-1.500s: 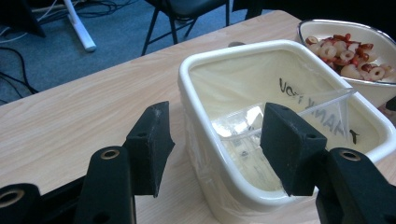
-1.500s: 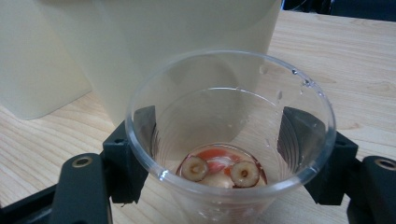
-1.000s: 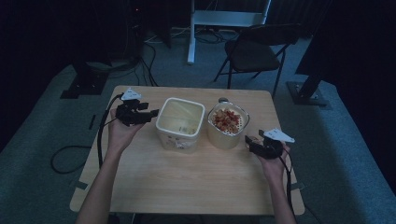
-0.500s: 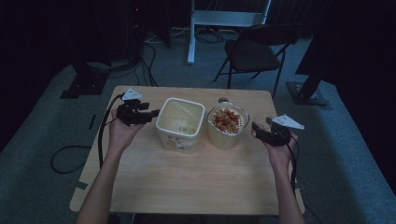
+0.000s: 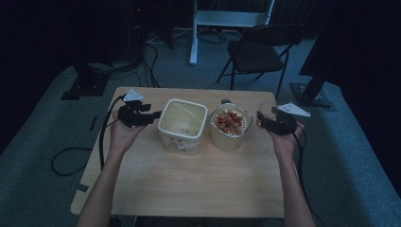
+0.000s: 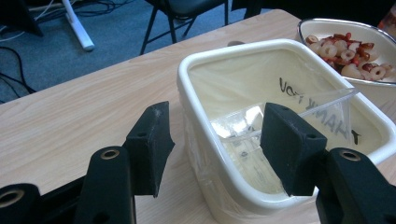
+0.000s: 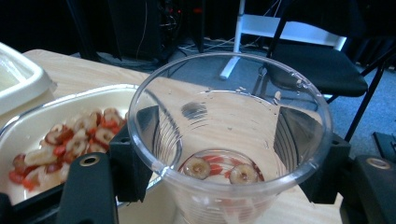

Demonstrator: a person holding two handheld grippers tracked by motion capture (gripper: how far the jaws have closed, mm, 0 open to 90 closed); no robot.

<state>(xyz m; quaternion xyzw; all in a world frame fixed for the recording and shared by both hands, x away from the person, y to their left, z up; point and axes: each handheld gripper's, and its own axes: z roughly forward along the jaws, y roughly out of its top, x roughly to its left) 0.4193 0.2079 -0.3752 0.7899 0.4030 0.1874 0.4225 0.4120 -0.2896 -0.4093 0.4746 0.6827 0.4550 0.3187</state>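
My right tool [image 7: 219, 154] grips a clear ribbed plastic cup [image 7: 229, 140], upright, at three o'clock of the round cereal bowl [image 5: 230, 124]. My left tool [image 6: 212, 149] gapes open, straddling the square cream tub's [image 6: 280, 116] rim at its nine o'clock.

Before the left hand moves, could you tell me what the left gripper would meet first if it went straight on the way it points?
Most likely the white square tub: the left gripper points at its near wall, one finger over the rim.

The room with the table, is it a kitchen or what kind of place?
Probably not a kitchen: more like a lab or office. There is grey carpet, a folding chair, and cables trailing near equipment stands behind the wooden table.
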